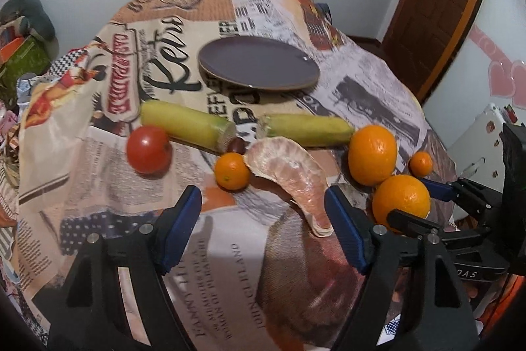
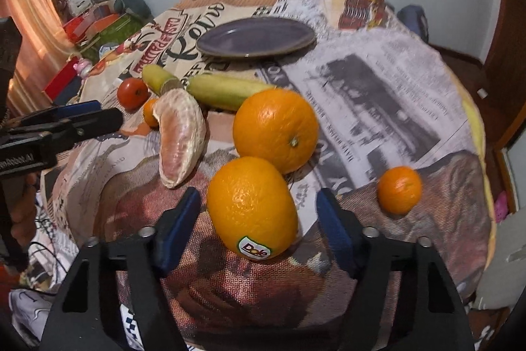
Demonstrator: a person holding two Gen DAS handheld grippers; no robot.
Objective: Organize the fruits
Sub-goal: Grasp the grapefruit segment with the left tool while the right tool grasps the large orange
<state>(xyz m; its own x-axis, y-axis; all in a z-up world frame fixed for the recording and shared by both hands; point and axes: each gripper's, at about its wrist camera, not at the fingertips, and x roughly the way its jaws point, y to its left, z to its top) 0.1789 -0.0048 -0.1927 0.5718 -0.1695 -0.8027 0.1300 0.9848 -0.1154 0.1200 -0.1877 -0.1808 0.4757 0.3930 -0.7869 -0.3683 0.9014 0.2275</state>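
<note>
"Dole" sticker (near orange (image 2: 251,206))

A round table draped in a newsprint-patterned cloth (image 2: 378,87) carries everything. At the far side sits a dark purple plate (image 2: 254,38). Nearer lie two yellow-green corn pieces (image 2: 227,92), end to end, with a red tomato (image 2: 132,92) at their left. A peeled pomelo segment (image 2: 180,137) and a small orange (image 2: 150,112) lie centrally; two large oranges (image 2: 275,129) touch nearby, another small orange (image 2: 399,189) apart at right.
</note>
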